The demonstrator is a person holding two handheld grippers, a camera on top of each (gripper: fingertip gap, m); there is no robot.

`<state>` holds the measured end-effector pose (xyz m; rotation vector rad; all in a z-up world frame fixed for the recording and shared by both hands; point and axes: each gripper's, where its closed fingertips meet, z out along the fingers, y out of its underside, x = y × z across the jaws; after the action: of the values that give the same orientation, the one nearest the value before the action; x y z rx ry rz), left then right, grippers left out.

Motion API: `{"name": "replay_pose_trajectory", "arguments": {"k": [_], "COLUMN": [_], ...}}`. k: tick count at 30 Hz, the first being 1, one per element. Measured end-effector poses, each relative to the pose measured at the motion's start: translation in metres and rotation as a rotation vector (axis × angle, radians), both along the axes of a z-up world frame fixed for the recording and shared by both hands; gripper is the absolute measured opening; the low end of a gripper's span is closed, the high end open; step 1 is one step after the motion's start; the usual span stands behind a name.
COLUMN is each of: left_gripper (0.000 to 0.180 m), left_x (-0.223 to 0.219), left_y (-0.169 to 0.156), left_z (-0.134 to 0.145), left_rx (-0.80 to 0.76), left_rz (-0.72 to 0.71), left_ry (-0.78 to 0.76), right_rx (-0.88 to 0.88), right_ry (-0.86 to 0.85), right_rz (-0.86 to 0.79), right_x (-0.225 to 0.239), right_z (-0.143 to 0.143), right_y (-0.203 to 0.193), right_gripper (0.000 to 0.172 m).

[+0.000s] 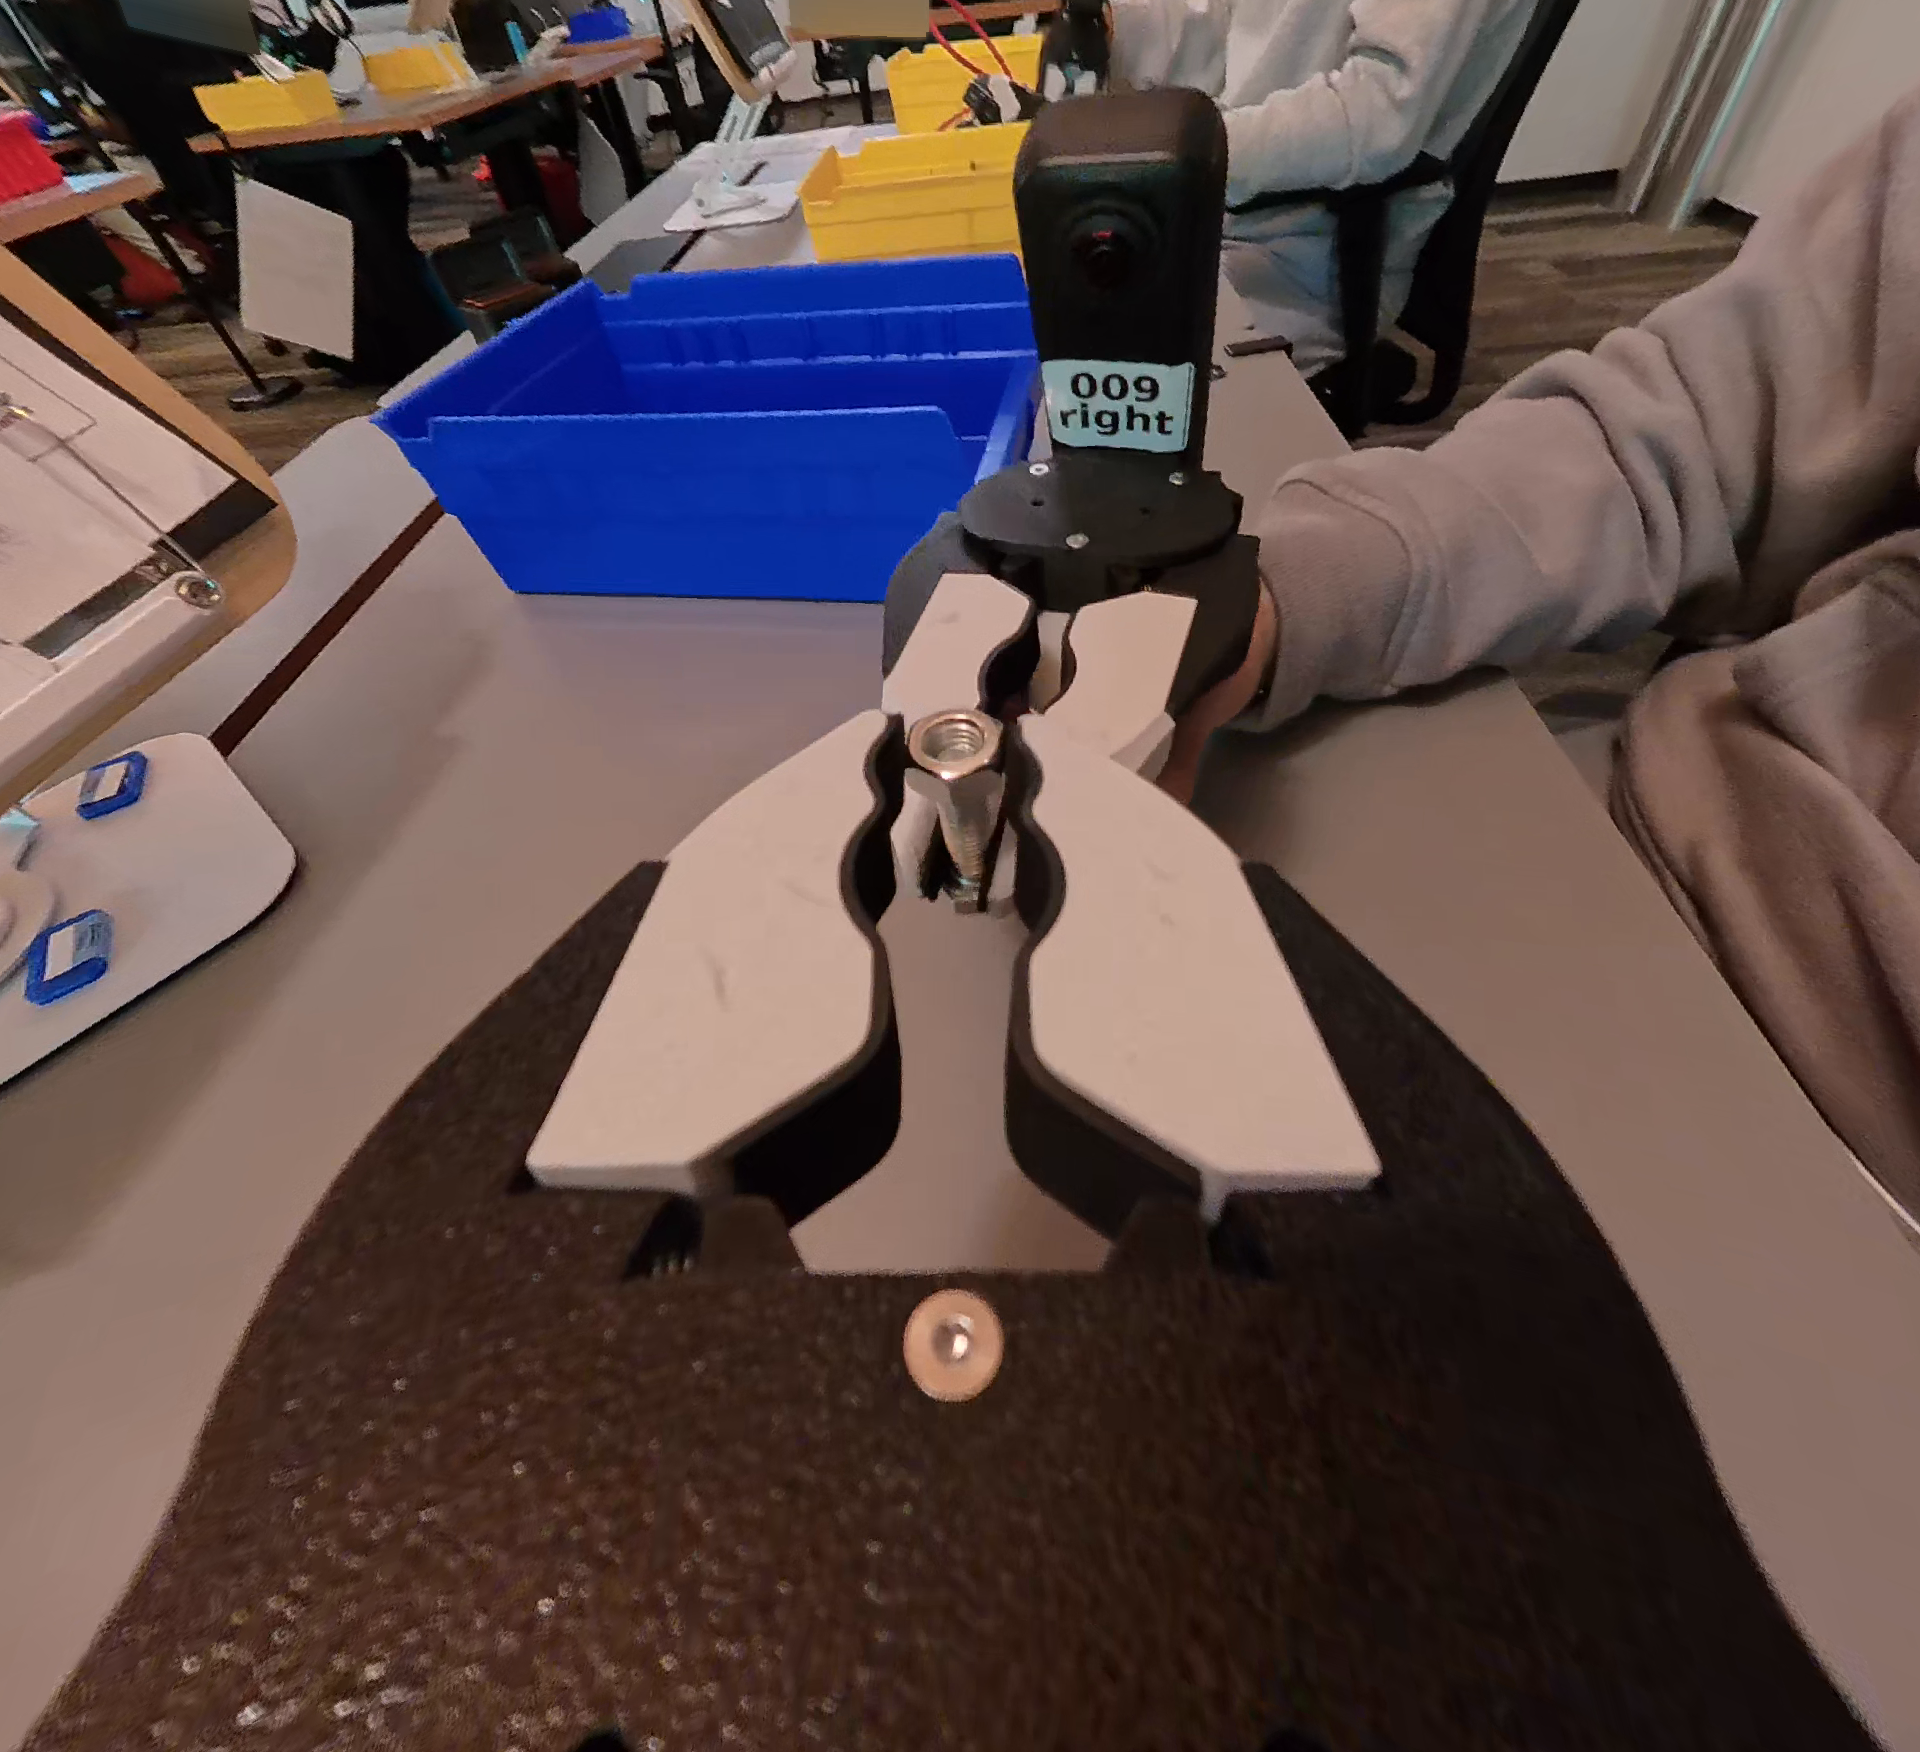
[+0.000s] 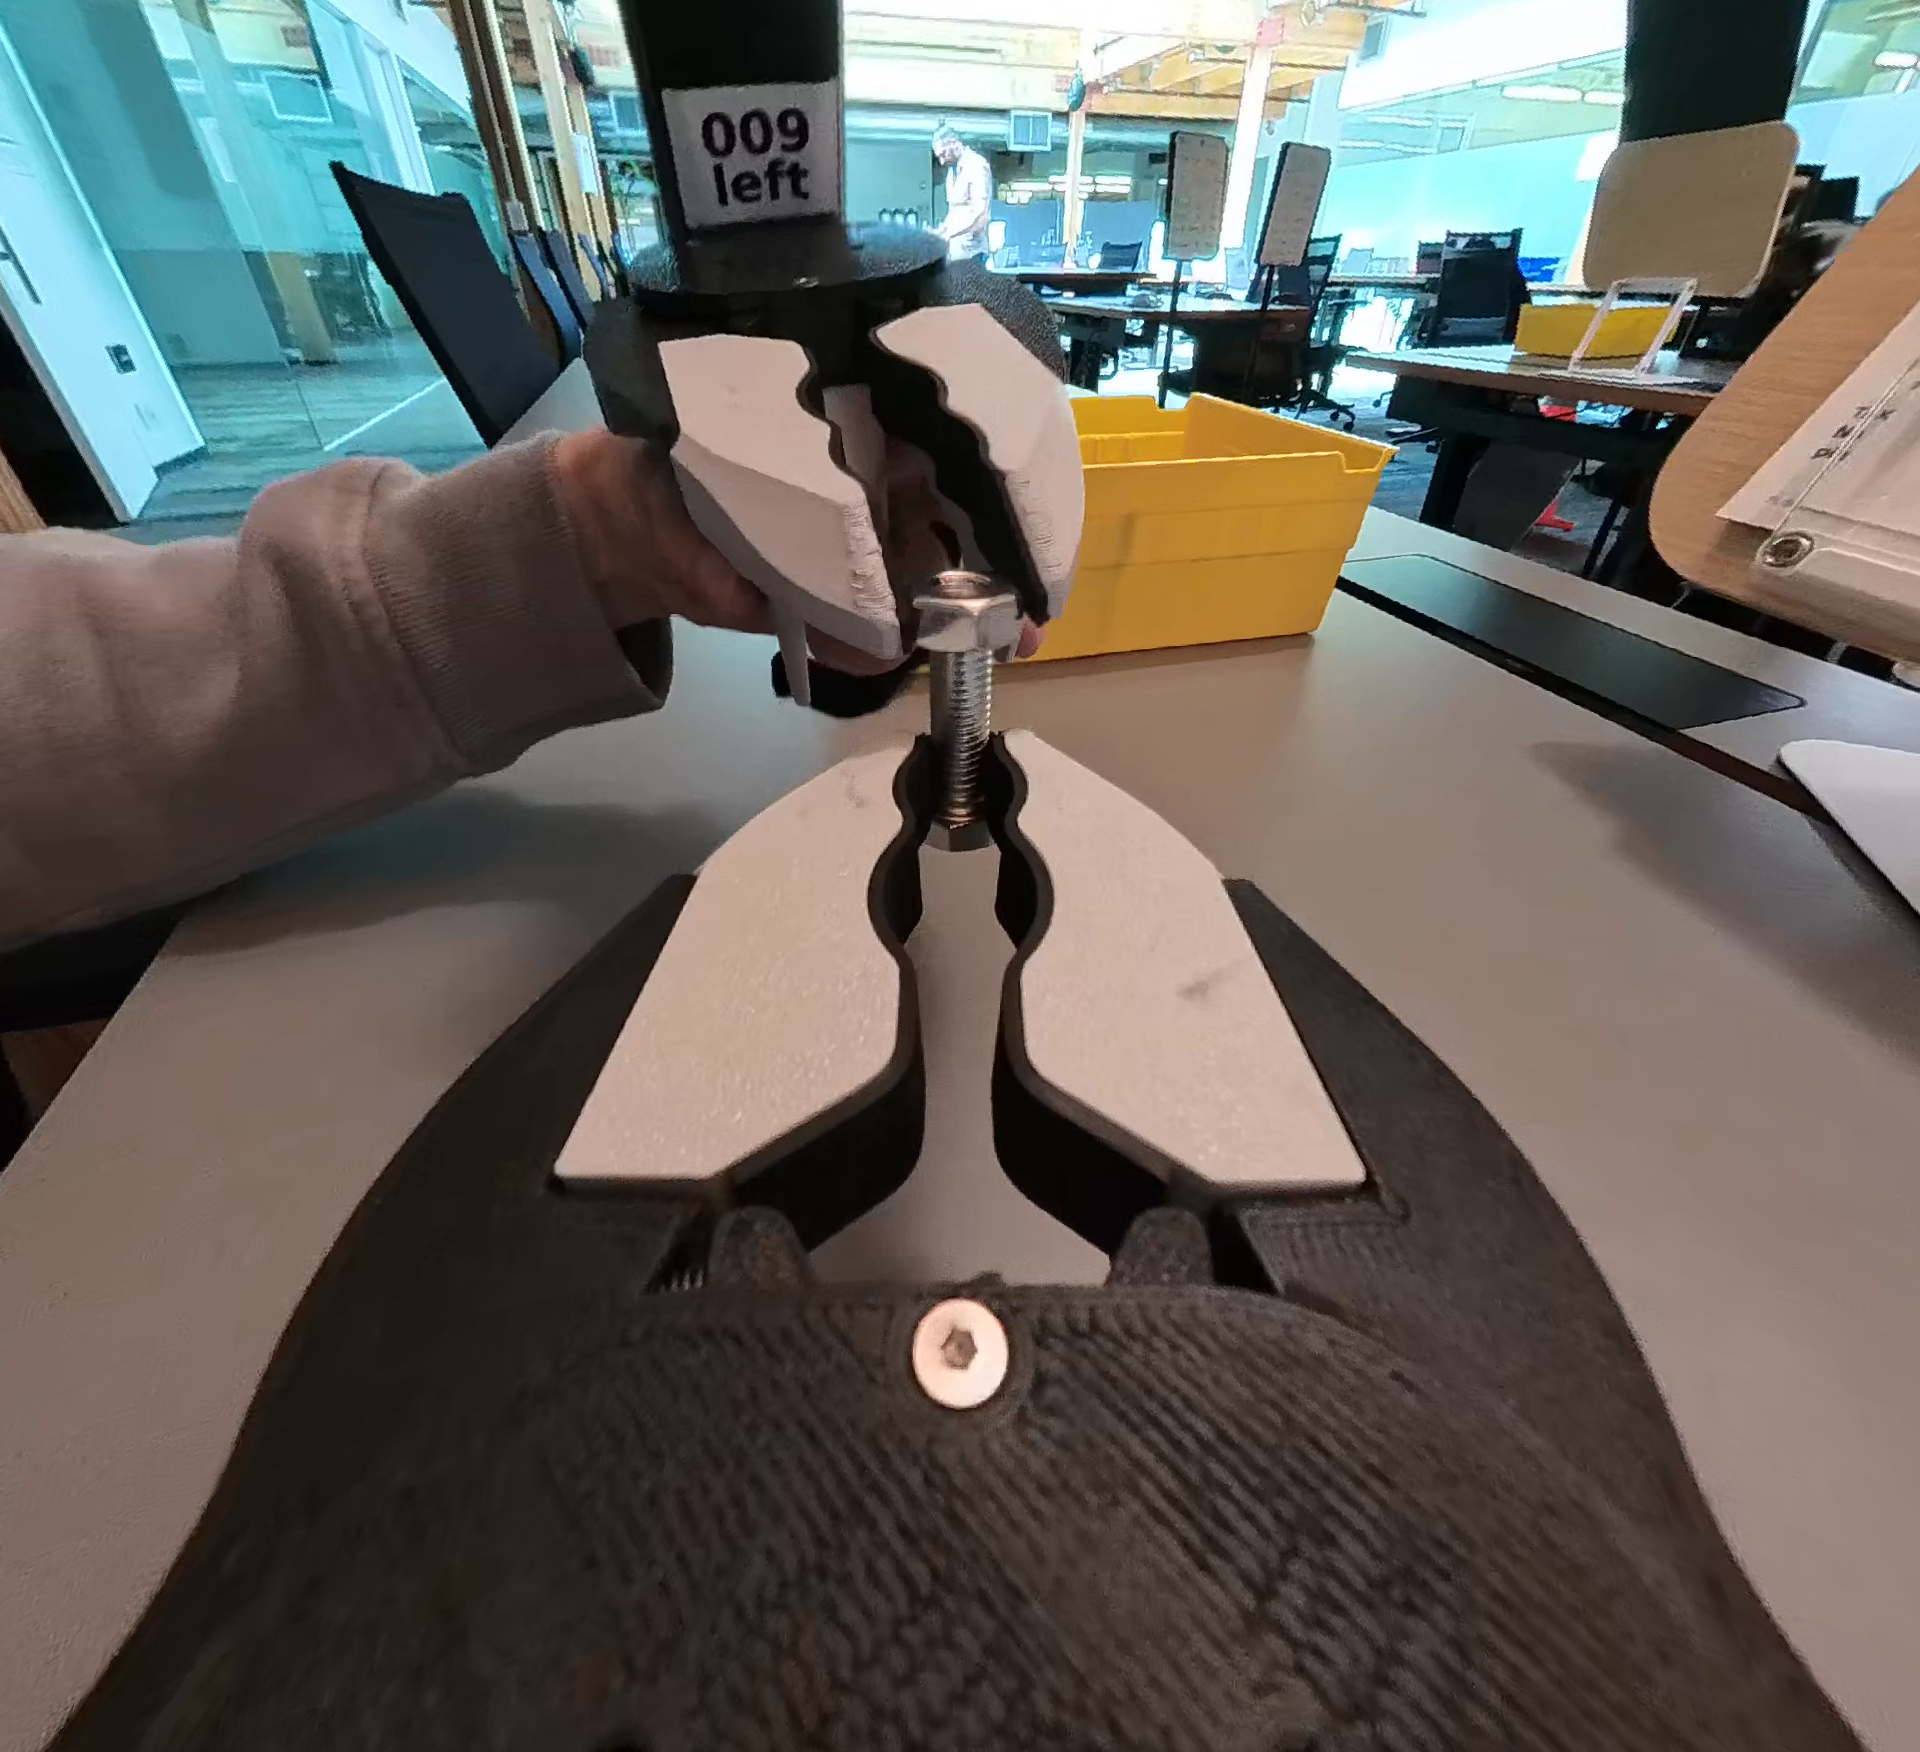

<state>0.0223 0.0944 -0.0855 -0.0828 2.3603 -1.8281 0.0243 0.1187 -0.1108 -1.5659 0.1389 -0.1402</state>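
Observation:
A silver bolt (image 2: 961,715) stands upright above the grey table (image 2: 1403,871), with a silver hex nut (image 2: 961,616) on its upper end. My right gripper (image 2: 961,772) is shut on the threaded shaft just above the bolt head. My left gripper (image 2: 966,611) comes from the far side, and its two fingertips press on the sides of the nut. In the left wrist view the nut (image 1: 951,752) sits between my left gripper's (image 1: 951,746) fingertips, with the shaft (image 1: 966,855) running down below it. The right gripper's fingers (image 1: 956,642) show just behind it.
A blue bin (image 1: 717,424) stands on the table behind the grippers, and yellow bins (image 1: 904,196) stand farther back. Another yellow bin (image 2: 1195,528) stands behind the left gripper. A white board with small blue items (image 1: 135,871) lies at the left. Grey sleeves (image 1: 1558,539) reach in from the sides. The tips of both grippers are at nearly the same place.

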Motion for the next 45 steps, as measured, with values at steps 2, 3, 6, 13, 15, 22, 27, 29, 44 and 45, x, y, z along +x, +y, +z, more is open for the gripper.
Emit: {"name": "replay_pose_trajectory", "arguments": {"k": [2,3,6,13,15,22,27,29,44,45], "left_gripper": [0.017,0.017,0.017,0.022,0.026,0.02,0.017,0.017,0.024,0.024], "left_x": [-0.001,-0.001,0.0,0.001,0.002,0.004,0.003,0.004,0.007,0.007], "left_y": [0.001,0.001,0.002,-0.001,0.0,-0.001,-0.005,-0.004,0.002,0.003], "left_z": [-0.002,-0.002,-0.001,0.008,0.009,0.009,0.005,0.005,0.012,0.012], "left_rx": [0.017,0.02,0.013,-0.057,-0.067,-0.111,-0.087,-0.077,-0.118,-0.123], "left_rz": [-0.009,-0.011,-0.007,0.013,0.025,0.061,0.056,0.054,0.081,0.087], "left_ry": [0.005,0.007,0.011,0.011,0.015,0.048,0.045,0.038,0.019,0.019], "right_rx": [-0.013,-0.016,-0.01,0.014,0.02,0.035,0.031,0.028,0.061,0.063], "right_ry": [-0.008,-0.011,-0.008,-0.009,-0.014,-0.012,-0.011,-0.009,0.008,0.013], "right_rz": [0.001,0.001,0.0,-0.011,-0.013,-0.027,-0.026,-0.025,-0.016,-0.016], "right_x": [-0.001,-0.001,0.0,0.001,0.001,0.003,0.003,0.004,0.003,0.003], "right_z": [-0.002,-0.002,-0.001,0.002,0.004,0.006,0.005,0.005,0.009,0.01], "right_y": [0.001,0.001,0.001,-0.001,-0.002,-0.003,-0.003,-0.003,-0.004,-0.004], "right_gripper": [0.009,0.009,0.009,0.009,0.009,0.009,0.009,0.009,0.009,0.009]}}
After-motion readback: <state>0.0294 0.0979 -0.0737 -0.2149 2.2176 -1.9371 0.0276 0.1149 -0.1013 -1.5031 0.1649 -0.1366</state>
